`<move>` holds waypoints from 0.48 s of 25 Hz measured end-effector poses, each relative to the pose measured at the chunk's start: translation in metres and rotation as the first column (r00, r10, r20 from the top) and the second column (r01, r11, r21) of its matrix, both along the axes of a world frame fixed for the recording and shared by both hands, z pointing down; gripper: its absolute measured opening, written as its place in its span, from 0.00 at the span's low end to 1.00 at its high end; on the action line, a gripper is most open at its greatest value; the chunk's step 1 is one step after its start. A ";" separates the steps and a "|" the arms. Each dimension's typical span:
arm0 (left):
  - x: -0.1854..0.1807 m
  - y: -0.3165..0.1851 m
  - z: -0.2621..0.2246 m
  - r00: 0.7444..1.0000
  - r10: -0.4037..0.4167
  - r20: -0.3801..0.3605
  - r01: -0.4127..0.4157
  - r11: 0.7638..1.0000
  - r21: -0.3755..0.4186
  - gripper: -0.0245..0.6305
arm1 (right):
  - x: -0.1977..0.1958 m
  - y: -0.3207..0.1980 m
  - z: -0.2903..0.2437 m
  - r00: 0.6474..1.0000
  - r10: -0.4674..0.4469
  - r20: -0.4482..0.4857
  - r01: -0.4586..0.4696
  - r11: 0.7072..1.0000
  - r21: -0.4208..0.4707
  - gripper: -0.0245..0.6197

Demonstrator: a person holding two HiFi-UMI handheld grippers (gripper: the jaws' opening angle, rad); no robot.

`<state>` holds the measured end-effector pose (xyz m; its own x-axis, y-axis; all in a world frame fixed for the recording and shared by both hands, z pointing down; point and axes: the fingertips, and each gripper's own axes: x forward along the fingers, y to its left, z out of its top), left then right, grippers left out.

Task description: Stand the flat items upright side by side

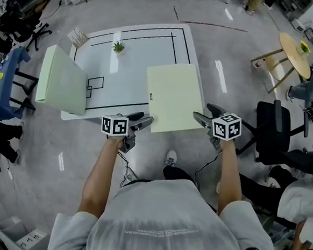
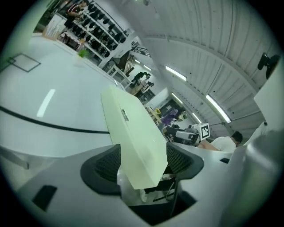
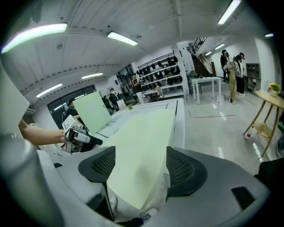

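First folder (image 1: 63, 82) standing upright at left; second folder (image 1: 172, 99) lying flat, left claw (image 1: 146, 119) and right claw (image 1: 201, 114) released, straddling near corners

Grey concrete floor (image 1: 230, 84), round wooden table (image 1: 293, 53)

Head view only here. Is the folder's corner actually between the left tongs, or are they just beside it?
Observer: Between them. The left gripper view shows the folder's near corner inside the left tongs, jaws wide apart.
Operator: And the right side?
Observer: Same in the right gripper view: the right tongs stand open with the other near corner between them.
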<state>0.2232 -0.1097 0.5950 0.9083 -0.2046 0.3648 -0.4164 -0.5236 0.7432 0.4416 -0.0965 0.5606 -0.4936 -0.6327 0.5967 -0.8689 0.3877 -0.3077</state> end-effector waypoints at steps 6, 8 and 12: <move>0.027 0.011 0.034 0.994 0.054 -0.096 -0.067 0.987 -0.144 0.58 | -0.002 -0.007 0.042 0.993 -0.092 0.077 0.100 0.989 -0.111 0.62; 0.031 0.011 0.040 0.990 0.041 -0.135 -0.064 0.983 -0.171 0.59 | -0.003 -0.007 0.052 0.989 -0.112 0.097 0.125 0.983 -0.137 0.63; 0.038 0.011 0.049 0.980 0.012 -0.200 -0.055 0.976 -0.212 0.60 | -0.008 -0.008 0.061 0.981 -0.149 0.127 0.168 0.973 -0.159 0.63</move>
<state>0.2609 -0.0990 0.6443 0.9714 -0.1092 0.2108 -0.2361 -0.3530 0.9053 0.4341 -0.1043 0.6216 -0.6499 -0.4361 0.6225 -0.7564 0.4516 -0.4733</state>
